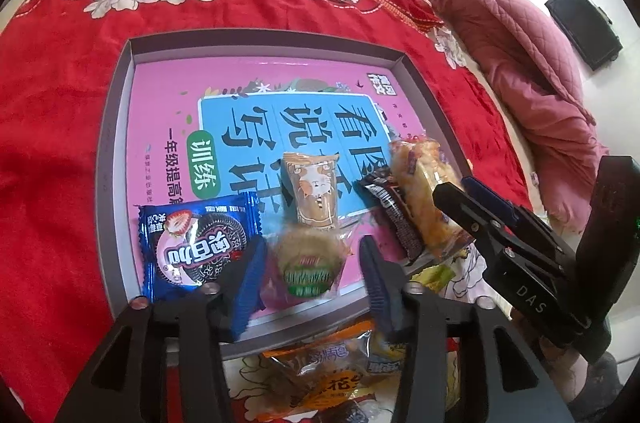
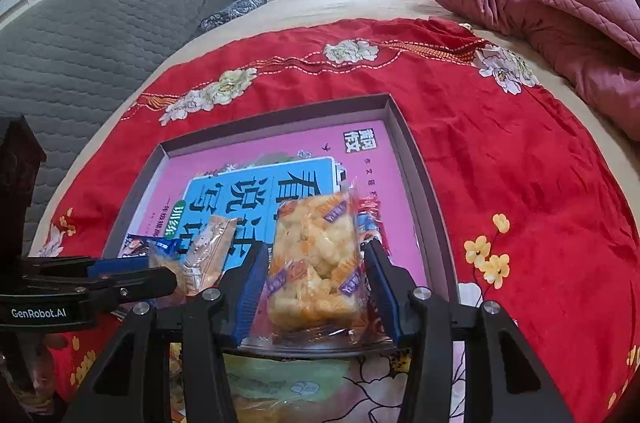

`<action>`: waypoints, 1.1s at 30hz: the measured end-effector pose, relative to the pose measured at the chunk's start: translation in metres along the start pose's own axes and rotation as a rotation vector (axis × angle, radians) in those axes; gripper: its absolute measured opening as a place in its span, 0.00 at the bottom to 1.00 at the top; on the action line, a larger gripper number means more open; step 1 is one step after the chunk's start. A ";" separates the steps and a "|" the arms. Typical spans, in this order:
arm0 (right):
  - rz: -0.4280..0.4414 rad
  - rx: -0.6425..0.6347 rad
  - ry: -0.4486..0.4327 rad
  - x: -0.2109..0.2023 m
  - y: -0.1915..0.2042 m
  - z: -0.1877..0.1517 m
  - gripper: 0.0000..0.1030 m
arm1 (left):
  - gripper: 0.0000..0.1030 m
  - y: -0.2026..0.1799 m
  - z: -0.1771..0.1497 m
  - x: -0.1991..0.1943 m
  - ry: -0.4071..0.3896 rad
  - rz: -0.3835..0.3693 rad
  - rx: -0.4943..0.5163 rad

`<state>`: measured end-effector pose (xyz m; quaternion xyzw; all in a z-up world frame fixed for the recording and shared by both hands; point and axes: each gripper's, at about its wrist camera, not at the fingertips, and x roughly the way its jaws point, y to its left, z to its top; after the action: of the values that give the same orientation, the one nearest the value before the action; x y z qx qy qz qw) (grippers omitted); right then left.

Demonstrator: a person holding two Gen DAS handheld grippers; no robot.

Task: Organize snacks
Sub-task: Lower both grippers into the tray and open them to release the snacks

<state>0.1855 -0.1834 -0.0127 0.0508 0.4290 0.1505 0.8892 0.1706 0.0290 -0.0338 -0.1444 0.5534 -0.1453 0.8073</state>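
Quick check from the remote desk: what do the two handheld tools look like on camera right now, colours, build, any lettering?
Both match: black plastic frames with triangular cut-outs and silver screw heads, and blue ribbed pads on the fingers. The left tool carries white "GenRobot.AI" lettering on its side; the right tool shows "DAS" in pale letters. No cables or sleeves visible.

The other gripper's body (image 2: pixel 40 311), left of the right gripper's fingers, reads "GenRobot.AI"; in the left wrist view the gripper (image 1: pixel 532 299) right of the fingers reads "DAS". Beyond the fingers, the pink book cover (image 1: pixel 168 95) in the box carries big upside-down Chinese characters.
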 end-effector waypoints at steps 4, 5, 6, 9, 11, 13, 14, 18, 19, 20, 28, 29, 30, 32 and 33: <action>0.000 0.003 -0.001 -0.002 0.000 0.001 0.49 | 0.52 -0.003 0.000 -0.004 -0.007 0.005 0.013; -0.001 0.003 -0.003 -0.002 0.000 0.002 0.49 | 0.52 -0.004 0.001 -0.005 -0.008 0.008 0.016; 0.000 0.002 -0.005 -0.003 -0.001 0.002 0.49 | 0.53 -0.004 0.001 -0.006 -0.010 0.008 0.019; 0.001 0.005 -0.008 -0.006 -0.001 0.002 0.49 | 0.54 -0.006 0.001 -0.008 -0.013 0.008 0.026; -0.002 0.006 -0.012 -0.007 -0.001 0.003 0.49 | 0.54 -0.007 0.001 -0.010 -0.017 0.010 0.029; -0.002 0.007 -0.018 -0.009 -0.001 0.003 0.49 | 0.56 -0.008 0.001 -0.012 -0.021 0.011 0.031; -0.004 0.007 -0.020 -0.010 -0.001 0.004 0.49 | 0.57 -0.008 0.001 -0.013 -0.024 0.010 0.031; -0.010 0.006 -0.029 -0.014 0.000 0.005 0.49 | 0.61 -0.009 0.002 -0.019 -0.038 -0.001 0.031; -0.009 0.007 -0.030 -0.015 0.000 0.005 0.49 | 0.62 -0.009 0.002 -0.020 -0.040 -0.002 0.032; -0.010 0.007 -0.030 -0.016 -0.001 0.005 0.49 | 0.64 -0.010 0.002 -0.021 -0.043 0.000 0.034; -0.011 0.016 -0.054 -0.026 -0.002 0.007 0.54 | 0.69 -0.013 0.000 -0.034 -0.073 0.015 0.058; -0.012 0.017 -0.057 -0.027 -0.002 0.007 0.54 | 0.69 -0.012 0.000 -0.036 -0.077 0.019 0.058; -0.012 0.018 -0.061 -0.029 -0.003 0.007 0.54 | 0.69 -0.012 0.000 -0.038 -0.080 0.020 0.058; -0.009 0.021 -0.065 -0.031 -0.003 0.008 0.55 | 0.69 -0.010 0.000 -0.042 -0.088 0.023 0.060; -0.008 0.021 -0.067 -0.032 -0.003 0.008 0.56 | 0.69 -0.010 0.000 -0.045 -0.092 0.028 0.062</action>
<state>0.1734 -0.1955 0.0157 0.0635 0.4009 0.1405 0.9031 0.1542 0.0374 0.0082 -0.1181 0.5129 -0.1445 0.8379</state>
